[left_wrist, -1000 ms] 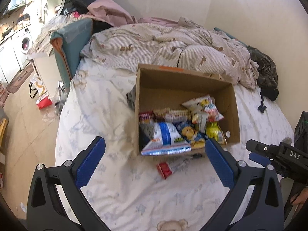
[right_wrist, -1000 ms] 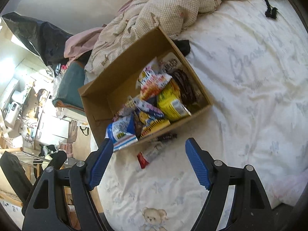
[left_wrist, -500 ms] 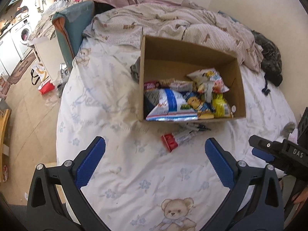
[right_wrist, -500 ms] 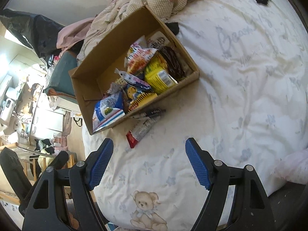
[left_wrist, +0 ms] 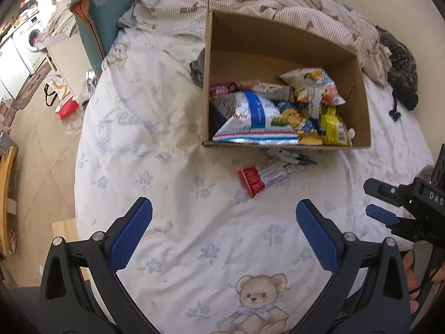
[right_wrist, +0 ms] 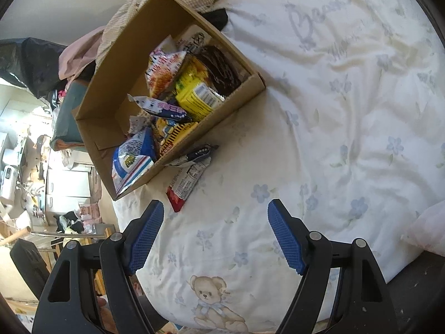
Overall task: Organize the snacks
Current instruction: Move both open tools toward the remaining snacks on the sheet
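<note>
A cardboard box (left_wrist: 278, 36) stands on the bed with several snack packets inside, among them a blue and white bag (left_wrist: 250, 117) and a yellow packet (left_wrist: 332, 128). The box also shows in the right wrist view (right_wrist: 111, 89). Two packets lie on the sheet in front of it: a red and white bar (left_wrist: 264, 176) (right_wrist: 185, 185) and a dark packet (left_wrist: 292, 157) (right_wrist: 194, 153). My left gripper (left_wrist: 222, 233) is open and empty, well short of the bar. My right gripper (right_wrist: 215, 233) is open and empty, just below the bar.
A white sheet (left_wrist: 167, 139) with blue flowers and a teddy print covers the bed. A rumpled checked blanket (left_wrist: 250, 2) lies behind the box. A dark garment (left_wrist: 400, 69) lies at the far right. The floor (left_wrist: 36, 153) drops off at the left.
Both grippers have pulled back and tilted down, so the box sits higher in each view and the teddy print has come into sight. Both stay open.
</note>
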Available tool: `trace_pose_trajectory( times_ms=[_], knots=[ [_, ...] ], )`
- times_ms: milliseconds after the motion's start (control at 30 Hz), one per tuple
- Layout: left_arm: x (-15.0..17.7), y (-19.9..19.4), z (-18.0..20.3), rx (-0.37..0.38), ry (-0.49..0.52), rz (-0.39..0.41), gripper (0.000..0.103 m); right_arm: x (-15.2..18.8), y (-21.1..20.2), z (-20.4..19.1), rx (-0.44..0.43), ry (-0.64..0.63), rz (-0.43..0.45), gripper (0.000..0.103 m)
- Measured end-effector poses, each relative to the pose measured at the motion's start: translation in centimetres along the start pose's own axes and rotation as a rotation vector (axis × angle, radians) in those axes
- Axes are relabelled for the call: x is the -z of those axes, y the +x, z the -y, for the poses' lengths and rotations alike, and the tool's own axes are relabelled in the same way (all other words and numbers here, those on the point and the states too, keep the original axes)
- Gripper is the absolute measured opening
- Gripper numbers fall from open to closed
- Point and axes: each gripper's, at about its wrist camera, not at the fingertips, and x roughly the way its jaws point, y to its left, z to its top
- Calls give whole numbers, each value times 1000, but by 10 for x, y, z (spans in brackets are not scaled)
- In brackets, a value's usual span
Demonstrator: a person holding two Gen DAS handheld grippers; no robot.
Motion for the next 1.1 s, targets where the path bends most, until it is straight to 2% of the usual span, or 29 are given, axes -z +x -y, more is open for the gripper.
trace_pose_trajectory(
  times_ms=[233,333,500,567,633,700,733,767,833,900,1000,1100],
  knots=[
    [2,14,-5,-50,-12,-37,102,-7,11,11,2,70,-21,80],
    [2,19,-9,-48,-29,-53,102,-13,15,17,3,109,-21,80],
    [0,26,-6,-54,-15,-67,101,-19,34,8,15,83,-48,80],
    [0,30,-5,-55,-12,-76,101,-20,45,-2,12,46,-56,80],
    [0,33,-4,-57,-9,-88,101,-21,58,-18,48,-34,-42,80],
    [0,35,-5,-63,-12,-94,101,-20,78,-39,96,-202,-23,84],
    [-1,36,-8,-70,-19,-96,101,-18,85,-46,110,-268,-13,89],
    [-1,36,-10,-76,-26,-97,101,-16,91,-52,137,-332,9,93],
    [-1,37,-17,-82,-51,-99,101,-14,97,-60,177,-423,58,94],
    [-2,38,-24,-77,-87,-108,101,-15,103,-66,179,-502,107,95],
    [-5,38,-31,-65,-133,-107,101,-23,119,-71,132,-518,70,95],
    [-8,35,-29,-72,-130,-89,101,-26,138,-76,145,-497,13,94]
  ],
)
